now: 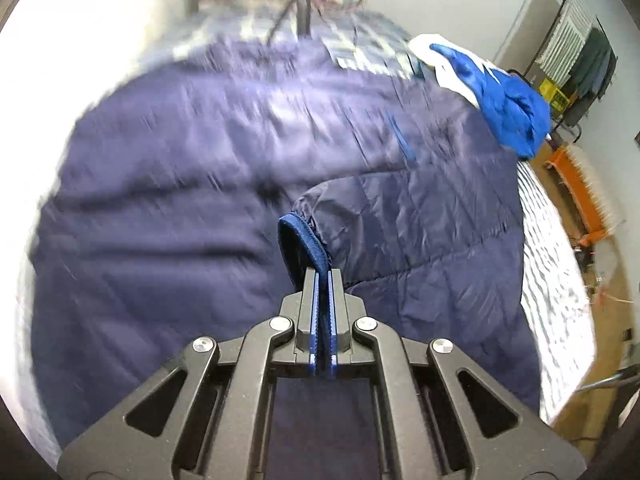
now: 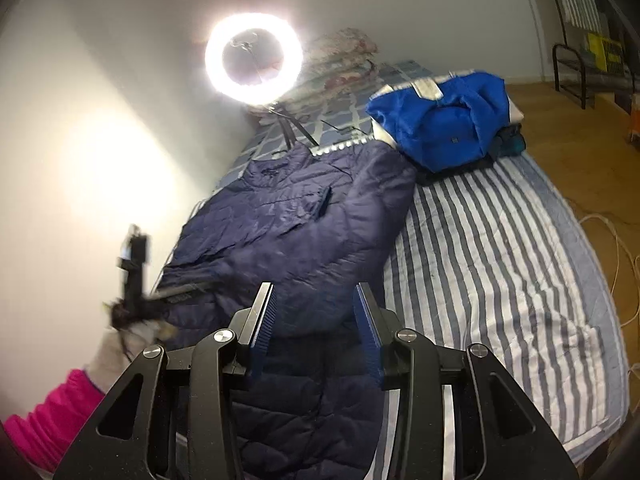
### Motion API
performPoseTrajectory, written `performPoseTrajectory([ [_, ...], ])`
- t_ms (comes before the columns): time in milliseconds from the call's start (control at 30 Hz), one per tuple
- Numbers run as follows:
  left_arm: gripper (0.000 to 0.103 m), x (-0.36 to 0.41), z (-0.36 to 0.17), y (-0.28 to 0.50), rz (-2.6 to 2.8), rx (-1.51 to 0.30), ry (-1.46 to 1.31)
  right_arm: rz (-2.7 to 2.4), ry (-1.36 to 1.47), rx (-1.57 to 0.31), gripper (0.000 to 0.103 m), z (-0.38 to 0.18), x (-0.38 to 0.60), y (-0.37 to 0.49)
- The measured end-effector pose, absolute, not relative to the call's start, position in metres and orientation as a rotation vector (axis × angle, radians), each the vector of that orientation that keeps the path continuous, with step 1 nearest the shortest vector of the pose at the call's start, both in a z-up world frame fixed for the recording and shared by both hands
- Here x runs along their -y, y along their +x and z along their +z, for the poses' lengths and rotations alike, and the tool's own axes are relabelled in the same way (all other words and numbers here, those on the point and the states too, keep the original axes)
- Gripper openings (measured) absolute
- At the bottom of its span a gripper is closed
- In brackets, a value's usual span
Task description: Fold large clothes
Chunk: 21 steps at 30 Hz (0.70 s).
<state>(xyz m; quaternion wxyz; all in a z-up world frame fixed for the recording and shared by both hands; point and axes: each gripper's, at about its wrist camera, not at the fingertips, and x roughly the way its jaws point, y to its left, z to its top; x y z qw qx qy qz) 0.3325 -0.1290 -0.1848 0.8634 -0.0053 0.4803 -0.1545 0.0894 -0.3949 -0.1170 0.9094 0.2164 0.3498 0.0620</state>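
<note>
We had the navy puffer jacket spread flat on the striped bed, collar toward 12 o'clock, hem at 6. L gripper had fingers clamped tight on the sleeve cuff, a thin ribbed edge pinched between the pads, sleeve draped over the jacket body; we judged that grip was for carrying the sleeve across the torso for a fold. R gripper hovered over the lower jacket w/ fingers apart, nothing between them, prob ready for the hem or side edge.

Other stuff: bright blue garment pile at 1–2 o'clock, touching the jacket's shoulder corner, so it could get in the way if we folded toward that side. Ring light on a tripod at 12, legs just beside the collar. Pink sleeve at 8 o'clock in R wrist view. L view blurry, fine detail unclear.
</note>
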Motion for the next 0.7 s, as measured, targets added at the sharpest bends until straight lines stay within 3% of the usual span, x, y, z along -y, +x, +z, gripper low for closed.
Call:
performPoseTrajectory([
  [233, 0.001, 0.073, -0.149, 0.396, -0.186, -0.879, 0.035, 0.117, 0.469, -0.8, 0.038, -0.162, 0.398, 0.115],
  [500, 0.001, -0.002, -0.187, 0.462, 0.007, -0.905, -0.027, 0.092, 0.466, -0.902, 0.038, -0.209, 0.39, 0.147],
  [700, 0.001, -0.018, -0.206, 0.484, 0.044, -0.9, -0.002, 0.073, 0.391, -0.969, 0.039, -0.232, 0.378, 0.163],
])
